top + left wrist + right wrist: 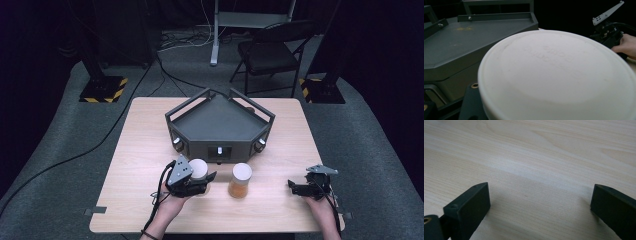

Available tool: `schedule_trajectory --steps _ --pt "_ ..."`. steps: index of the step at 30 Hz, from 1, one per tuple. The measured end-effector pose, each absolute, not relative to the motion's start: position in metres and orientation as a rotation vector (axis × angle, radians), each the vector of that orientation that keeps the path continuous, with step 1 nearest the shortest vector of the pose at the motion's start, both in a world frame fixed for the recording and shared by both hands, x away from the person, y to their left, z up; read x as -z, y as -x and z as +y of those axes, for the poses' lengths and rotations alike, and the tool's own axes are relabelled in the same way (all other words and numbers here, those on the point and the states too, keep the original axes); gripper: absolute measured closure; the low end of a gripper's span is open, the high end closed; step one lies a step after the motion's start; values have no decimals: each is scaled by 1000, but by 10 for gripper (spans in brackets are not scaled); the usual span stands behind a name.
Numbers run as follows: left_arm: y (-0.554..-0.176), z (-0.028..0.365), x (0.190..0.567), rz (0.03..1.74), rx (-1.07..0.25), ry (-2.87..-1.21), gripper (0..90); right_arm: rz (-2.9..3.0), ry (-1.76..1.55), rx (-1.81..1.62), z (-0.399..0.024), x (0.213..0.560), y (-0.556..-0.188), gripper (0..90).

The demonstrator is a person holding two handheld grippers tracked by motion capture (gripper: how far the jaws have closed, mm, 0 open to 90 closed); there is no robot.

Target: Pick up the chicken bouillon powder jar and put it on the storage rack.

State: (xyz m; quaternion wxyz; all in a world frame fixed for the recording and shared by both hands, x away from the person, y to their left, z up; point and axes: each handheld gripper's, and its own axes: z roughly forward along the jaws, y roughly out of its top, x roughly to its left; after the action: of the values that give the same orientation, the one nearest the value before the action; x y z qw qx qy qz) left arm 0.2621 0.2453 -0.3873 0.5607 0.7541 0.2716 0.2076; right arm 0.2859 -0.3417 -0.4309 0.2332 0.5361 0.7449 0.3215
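My left gripper is shut on a jar with a white lid, held just above the front-middle of the wooden table. In the left gripper view the lid looms very close, and one black finger shows beside it at the lower left. A second jar, white-lidded with orange contents, stands on the table just right of the held one. Near the table's front right, my right gripper rests low and open. Its jaws stand wide apart over bare wood, with nothing between them.
A dark grey angular tray with raised rails and knobs on its front occupies the table's middle, just behind both jars. A chair and cables lie on the floor beyond the table. The tray's flat deck is bare.
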Motion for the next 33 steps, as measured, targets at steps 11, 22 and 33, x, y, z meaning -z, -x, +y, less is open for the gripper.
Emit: schedule_trajectory --steps 11,22,33 --pt "-275 252 373 665 -464 -1769 365 2046 -1473 -883 -342 431 -286 15" --pt "-290 257 354 687 -487 -1755 365 2046 -1473 -882 -342 431 -286 13" --pt "-307 255 334 689 -508 -1738 365 2047 -1473 -882 -342 431 -286 13"
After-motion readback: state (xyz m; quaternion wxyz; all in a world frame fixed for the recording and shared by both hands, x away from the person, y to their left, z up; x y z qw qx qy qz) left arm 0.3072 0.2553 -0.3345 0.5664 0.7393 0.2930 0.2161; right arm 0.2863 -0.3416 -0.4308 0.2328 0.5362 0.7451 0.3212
